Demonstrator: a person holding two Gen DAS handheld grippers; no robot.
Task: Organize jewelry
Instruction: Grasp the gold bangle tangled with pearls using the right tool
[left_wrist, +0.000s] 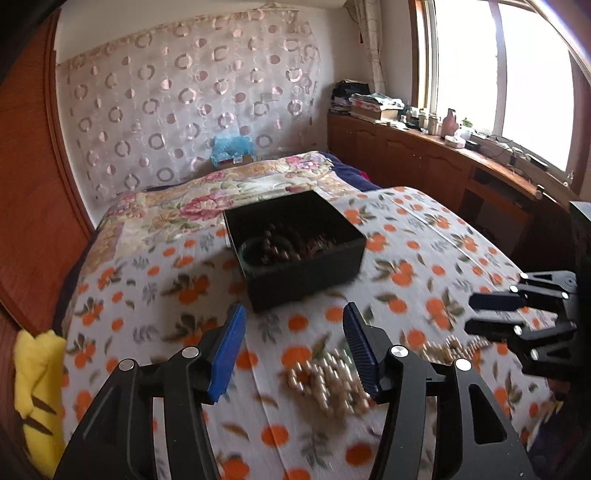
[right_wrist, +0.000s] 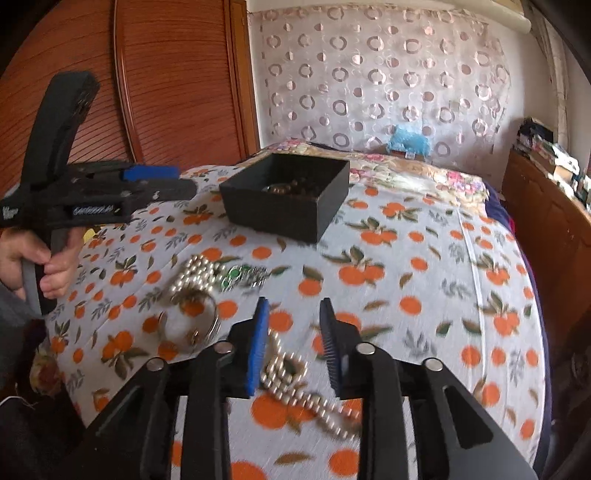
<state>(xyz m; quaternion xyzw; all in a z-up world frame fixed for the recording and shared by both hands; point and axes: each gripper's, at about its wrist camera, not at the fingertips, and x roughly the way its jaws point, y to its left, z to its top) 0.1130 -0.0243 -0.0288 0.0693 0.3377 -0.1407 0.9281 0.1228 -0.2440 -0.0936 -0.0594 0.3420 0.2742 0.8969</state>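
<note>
A black open box (left_wrist: 306, 275) with dark beads and a bangle inside stands on the orange-print bedcover (left_wrist: 155, 280). My left gripper (left_wrist: 293, 317) hovers just in front of it, open, with nothing between its blue pads. A blurred heap of pearl beads (left_wrist: 325, 380) lies below its right finger. In the right wrist view my right gripper (right_wrist: 293, 306) stands open above a pearl strand (right_wrist: 295, 387) lying on the cover, and its pads do not press on it. To the left lie more pearls (right_wrist: 199, 269), a green-stone piece (right_wrist: 236, 275) and a silver bangle (right_wrist: 195, 317). The box (right_wrist: 280, 218) sits farther back.
A hand (right_wrist: 33, 266) holds the left gripper (right_wrist: 186, 181) at the left edge. A yellow plush (left_wrist: 37, 387) lies at the bed's left side. A wooden wardrobe (right_wrist: 166, 81) is on the left, and a cluttered wooden cabinet (left_wrist: 424, 158) runs under the window on the right.
</note>
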